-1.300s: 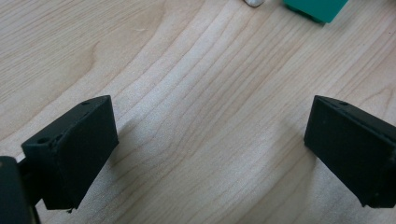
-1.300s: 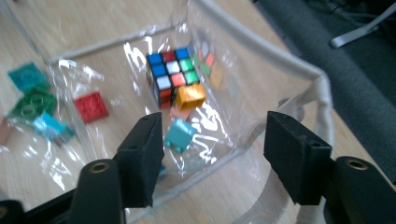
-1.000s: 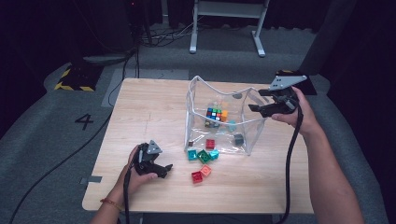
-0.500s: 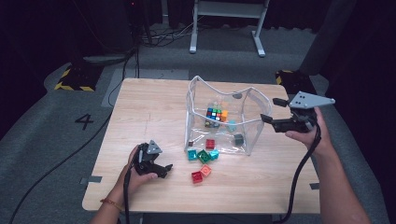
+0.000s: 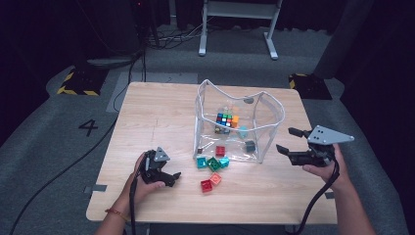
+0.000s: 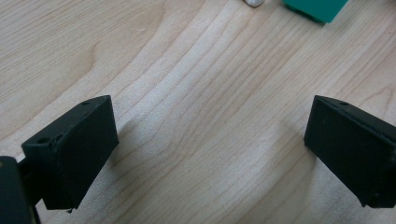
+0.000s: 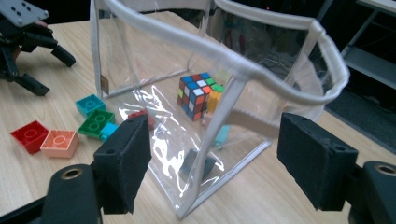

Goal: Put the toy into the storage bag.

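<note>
**A:** Where's your right tool?

**B:** I've got it at the right side of the table, just off the clear bag. Its jaws are spread, and they've just been opening a little more, with nothing pinched. Looking along it, the bag's near corner seam stands between my two jaws, but neither pad touches it.

**A:** And the bag?

**B:** Upright in the middle of the table, mouth open at the top. Inside I see a puzzle cube, with an orange block right beside it, plus a few more pieces on the bottom that I can't tell apart through the glare.

**A:** Loose bricks?

**B:** Outside, at the bag's front. A teal brick and a green brick lie just beside each other near the bag wall. A red brick and a pink brick touch each other, a bit closer to me.

**A:** Left tool?

**B:** Low over the table at the front left, well apart from the bag. Jaws spread wide, bare wood between them.
</note>
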{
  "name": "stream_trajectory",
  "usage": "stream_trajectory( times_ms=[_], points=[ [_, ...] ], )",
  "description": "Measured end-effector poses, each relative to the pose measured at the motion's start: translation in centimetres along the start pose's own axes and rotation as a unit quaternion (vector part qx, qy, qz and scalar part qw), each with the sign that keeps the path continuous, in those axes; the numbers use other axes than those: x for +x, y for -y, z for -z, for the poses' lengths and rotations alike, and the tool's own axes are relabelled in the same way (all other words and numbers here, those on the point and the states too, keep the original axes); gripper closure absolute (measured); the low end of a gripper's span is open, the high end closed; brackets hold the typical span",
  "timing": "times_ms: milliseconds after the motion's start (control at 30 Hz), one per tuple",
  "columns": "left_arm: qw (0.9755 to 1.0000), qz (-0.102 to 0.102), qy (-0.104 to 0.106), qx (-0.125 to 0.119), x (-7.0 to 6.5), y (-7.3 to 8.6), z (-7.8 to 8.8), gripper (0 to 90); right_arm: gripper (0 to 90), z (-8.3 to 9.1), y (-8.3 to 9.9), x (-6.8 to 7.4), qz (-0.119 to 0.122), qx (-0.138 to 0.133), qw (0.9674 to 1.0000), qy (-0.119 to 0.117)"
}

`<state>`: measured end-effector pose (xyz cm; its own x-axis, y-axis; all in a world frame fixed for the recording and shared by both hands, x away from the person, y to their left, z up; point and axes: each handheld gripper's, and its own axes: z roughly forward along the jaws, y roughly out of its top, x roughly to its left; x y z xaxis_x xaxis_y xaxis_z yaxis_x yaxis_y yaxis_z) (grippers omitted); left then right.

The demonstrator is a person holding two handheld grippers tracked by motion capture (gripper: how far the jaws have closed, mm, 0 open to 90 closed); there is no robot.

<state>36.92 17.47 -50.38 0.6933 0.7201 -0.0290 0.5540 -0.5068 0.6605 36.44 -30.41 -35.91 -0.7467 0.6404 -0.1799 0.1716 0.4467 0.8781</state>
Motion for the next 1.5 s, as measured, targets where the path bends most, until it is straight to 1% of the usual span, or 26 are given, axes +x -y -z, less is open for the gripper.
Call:
stream_trajectory(
  times_ms=[100, 233, 400, 567, 667, 700, 733, 767, 833, 900, 933, 1000, 1033, 1067, 1100, 1167, 1200, 1233, 1267, 1300, 1333, 1367, 1400, 1433, 1467, 1500],
  points=[
    [1.0000, -0.001, 0.000, 0.000, 0.0, 0.0, 0.0, 2.8, 26.6, -0.5, 1.0, 0.8, 0.001, 0.006, 1.0000, -0.007],
    [1.0000, -0.001, 0.000, -0.001, 0.0, 0.0, 0.0, 2.8, 27.0, -1.4, 2.1, 1.9, 0.001, 0.015, 0.9996, -0.026],
    [1.0000, 0.000, 0.000, 0.000, 0.0, 0.0, 0.0, 2.8, 28.0, -3.4, 3.6, 3.8, -0.006, 0.028, 0.9981, -0.055],
    [1.0000, 0.000, 0.000, -0.001, 0.0, 0.0, 0.0, 2.8, 29.3, -5.8, 4.8, 5.8, -0.006, 0.046, 0.9956, -0.082],
    [1.0000, 0.000, -0.001, 0.000, 0.0, 0.0, 0.0, 2.8, 30.0, -7.3, 5.3, 7.0, -0.005, 0.056, 0.9931, -0.103],
    [1.0000, -0.003, -0.005, -0.001, 0.0, 0.0, 0.0, 2.8, 30.2, -7.9, 5.4, 7.6, -0.007, 0.064, 0.9917, -0.112],
    [1.0000, -0.002, -0.005, -0.001, 0.0, 0.0, 0.0, 2.8, 30.2, -8.2, 5.5, 7.9, 0.000, 0.067, 0.9912, -0.114],
    [1.0000, -0.003, -0.005, -0.001, 0.0, 0.0, 0.0, 2.8, 30.7, -9.0, 5.5, 8.6, 0.000, 0.071, 0.9896, -0.125],
    [1.0000, -0.002, -0.003, -0.001, 0.0, 0.0, 0.0, 2.8, 30.9, -9.7, 5.5, 9.3, 0.001, 0.078, 0.9877, -0.136],
    [1.0000, 0.000, 0.000, 0.000, 0.0, 0.0, 0.0, 2.8, 31.6, -10.7, 5.6, 10.2, 0.010, 0.086, 0.9851, -0.148],
    [1.0000, 0.000, -0.001, 0.000, 0.0, 0.0, 0.0, 2.8, 32.6, -11.2, 5.6, 10.8, 0.010, 0.102, 0.9834, -0.150],
    [1.0000, -0.002, -0.004, -0.001, 0.0, 0.0, 0.0, 2.8, 35.8, -12.2, 5.5, 11.5, 0.017, 0.100, 0.9810, -0.165],
    [1.0000, 0.000, 0.000, 0.000, 0.0, 0.0, 0.0, 2.8, 35.9, -12.7, 5.5, 11.7, 0.026, 0.100, 0.9797, -0.172],
    [1.0000, 0.000, 0.000, 0.000, 0.0, 0.0, 0.0, 2.8, 36.5, -13.1, 5.4, 12.0, 0.033, 0.103, 0.9794, -0.170],
    [1.0000, 0.000, 0.000, 0.000, 0.0, 0.0, 0.0, 2.8, 37.7, -13.5, 5.3, 12.3, 0.029, 0.104, 0.9787, -0.174],
    [1.0000, -0.002, -0.004, 0.000, 0.0, 0.0, 0.0, 2.8, 37.8, -14.2, 5.1, 12.8, 0.033, 0.105, 0.9772, -0.182],
    [1.0000, -0.003, -0.005, -0.001, 0.0, 0.0, 0.0, 2.8, 37.8, -14.6, 5.0, 13.3, 0.029, 0.106, 0.9783, -0.176],
    [1.0000, -0.003, -0.005, -0.001, 0.0, 0.0, 0.0, 2.8, 37.9, -14.8, 5.0, 13.3, 0.040, 0.109, 0.9774, -0.177],
    [1.0000, 0.000, -0.001, 0.000, 0.0, 0.0, 0.0, 2.8, 38.2, -15.1, 5.0, 13.5, 0.041, 0.114, 0.9771, -0.175],
    [1.0000, -0.003, -0.005, -0.001, 0.0, 0.0, 0.0, 2.8, 38.2, -15.3, 5.0, 13.7, 0.038, 0.117, 0.9765, -0.177],
    [1.0000, -0.003, -0.005, 0.000, 0.0, 0.0, 0.1, 2.8, 38.0, -15.6, 5.1, 13.7, 0.050, 0.121, 0.9764, -0.172],
    [1.0000, -0.002, -0.004, 0.000, 0.0, 0.0, 0.0, 2.8, 39.3, -15.9, 5.1, 14.0, 0.043, 0.119, 0.9778, -0.167],
    [1.0000, -0.003, -0.005, -0.001, 0.0, 0.0, 0.0, 2.8, 40.0, -15.9, 5.0, 14.3, 0.030, 0.122, 0.9781, -0.166],
    [1.0000, -0.002, -0.004, -0.001, 0.0, 0.0, 0.0, 2.8, 41.6, -16.0, 5.0, 14.3, 0.034, 0.116, 0.9782, -0.169],
    [1.0000, 0.000, 0.000, 0.000, 0.0, 0.0, 0.0, 2.8, 46.4, -16.1, 5.0, 14.0, 0.052, 0.115, 0.9767, -0.174],
    [1.0000, 0.000, -0.001, -0.001, 0.0, 0.0, 0.0, 2.8, 51.1, -16.0, 5.0, 14.1, 0.042, 0.114, 0.9762, -0.179]
  ],
)
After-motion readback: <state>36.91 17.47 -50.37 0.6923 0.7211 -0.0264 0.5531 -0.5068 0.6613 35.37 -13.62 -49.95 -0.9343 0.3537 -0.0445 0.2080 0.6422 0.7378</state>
